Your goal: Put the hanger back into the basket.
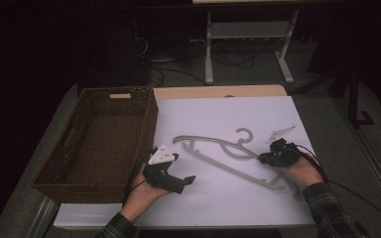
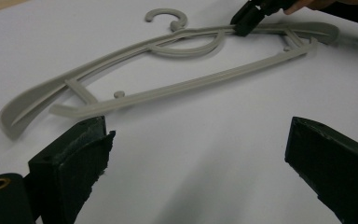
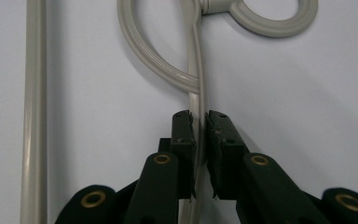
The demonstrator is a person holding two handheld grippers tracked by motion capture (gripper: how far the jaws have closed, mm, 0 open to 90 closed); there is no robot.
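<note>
We have one worktop (image 1: 258, 198) under a white sheet, one brown wicker basket (image 1: 79, 163) and one grey plastic hanger (image 1: 218, 158); we take the basket as our landmark. The hanger lies flat on the sheet just to the right of the basket, apart from it, its hook pointing away from us.

There are two tools. Our left tool (image 1: 191, 179) rests low between the basket and the hanger, nearer the basket's front corner, and in the left gripper view its jaws stand spread wide with nothing between them. Our right tool (image 1: 264, 157) sits on the far side of the hanger from the basket. In the right gripper view (image 3: 199, 122) its jaws are pinching the hanger's thin upper arm just below the loop under the hook.

We judge the grip to be the weak point. The arm is narrow and smooth, and it is held well off the hanger's middle, so a lift could let the long end sag, twist between the pads or slip out. Swinging it toward the basket, the trailing end may catch the rim and knock the hanger loose.
</note>
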